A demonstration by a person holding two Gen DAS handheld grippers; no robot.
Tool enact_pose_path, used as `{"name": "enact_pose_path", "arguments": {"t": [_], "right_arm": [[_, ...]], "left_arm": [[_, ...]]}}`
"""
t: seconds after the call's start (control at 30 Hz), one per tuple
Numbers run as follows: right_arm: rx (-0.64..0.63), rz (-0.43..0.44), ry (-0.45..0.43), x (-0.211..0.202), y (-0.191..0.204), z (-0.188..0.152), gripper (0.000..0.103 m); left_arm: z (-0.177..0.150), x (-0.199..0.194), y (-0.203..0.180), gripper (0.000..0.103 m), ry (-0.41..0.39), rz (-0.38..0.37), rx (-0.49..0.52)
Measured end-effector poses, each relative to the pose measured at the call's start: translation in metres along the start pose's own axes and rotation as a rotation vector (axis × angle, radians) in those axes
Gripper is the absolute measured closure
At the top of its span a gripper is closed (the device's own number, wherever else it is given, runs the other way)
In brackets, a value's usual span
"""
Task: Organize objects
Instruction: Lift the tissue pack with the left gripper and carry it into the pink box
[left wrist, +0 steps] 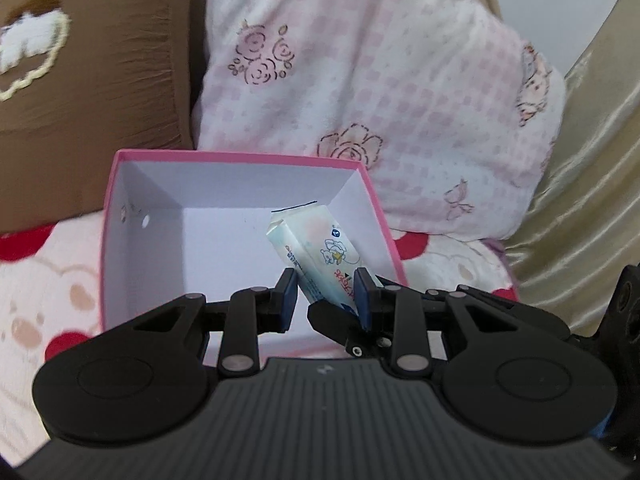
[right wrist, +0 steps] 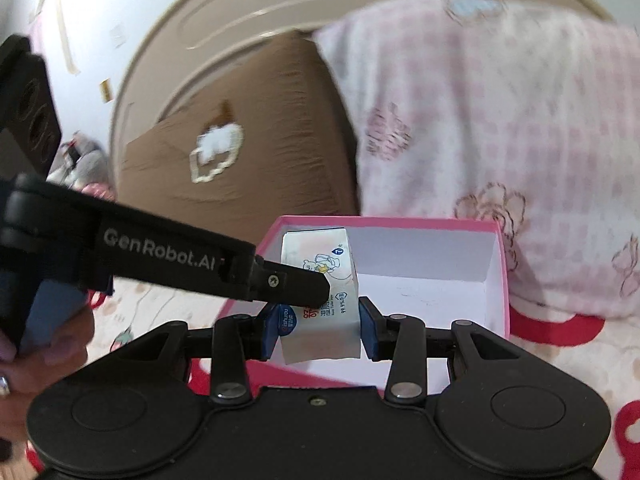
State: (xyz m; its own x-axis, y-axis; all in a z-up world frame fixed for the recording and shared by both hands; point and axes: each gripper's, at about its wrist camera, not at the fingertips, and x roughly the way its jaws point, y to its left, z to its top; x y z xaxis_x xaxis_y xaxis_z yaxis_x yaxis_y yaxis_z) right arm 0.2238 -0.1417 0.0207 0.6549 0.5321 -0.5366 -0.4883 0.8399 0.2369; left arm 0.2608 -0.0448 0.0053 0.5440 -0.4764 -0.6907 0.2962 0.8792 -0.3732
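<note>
A white tissue packet (left wrist: 320,256) with a cartoon print hangs tilted over an open pink box (left wrist: 240,157) whose white inside holds nothing else. My left gripper (left wrist: 326,286) is shut on the packet's near end across its thin sides. In the right wrist view my right gripper (right wrist: 320,322) is shut on the same packet (right wrist: 312,250) across its width. There the left gripper reaches in from the left, one black finger (right wrist: 308,284) lying on the packet's face, above the pink box (right wrist: 400,222). A black right finger (left wrist: 332,320) shows under the packet in the left wrist view.
The box sits on a cream blanket (left wrist: 48,280) with red shapes. Behind it lean a brown pillow (left wrist: 100,80) and a pink checked pillow (left wrist: 380,92), with gold fabric (left wrist: 592,160) at the right. A hand (right wrist: 36,364) holds the left gripper's handle.
</note>
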Motion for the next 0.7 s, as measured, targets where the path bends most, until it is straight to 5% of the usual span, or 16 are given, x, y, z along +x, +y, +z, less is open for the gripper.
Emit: {"name": "enact_pose_path", "arguments": {"t": [0.4,0.7], "right_arm": [[0.174,-0.088,0.029,0.068,-0.067,0.007,0.058],[0.074,-0.203,0.145,0.112,-0.073,0.018,0.058]], "left_arm": [[0.036,0.106,0.01,0.074,0.085,-0.037,-0.017],[0.044,0.156,0.035,0.075,0.151,-0.097,-0.132]]}}
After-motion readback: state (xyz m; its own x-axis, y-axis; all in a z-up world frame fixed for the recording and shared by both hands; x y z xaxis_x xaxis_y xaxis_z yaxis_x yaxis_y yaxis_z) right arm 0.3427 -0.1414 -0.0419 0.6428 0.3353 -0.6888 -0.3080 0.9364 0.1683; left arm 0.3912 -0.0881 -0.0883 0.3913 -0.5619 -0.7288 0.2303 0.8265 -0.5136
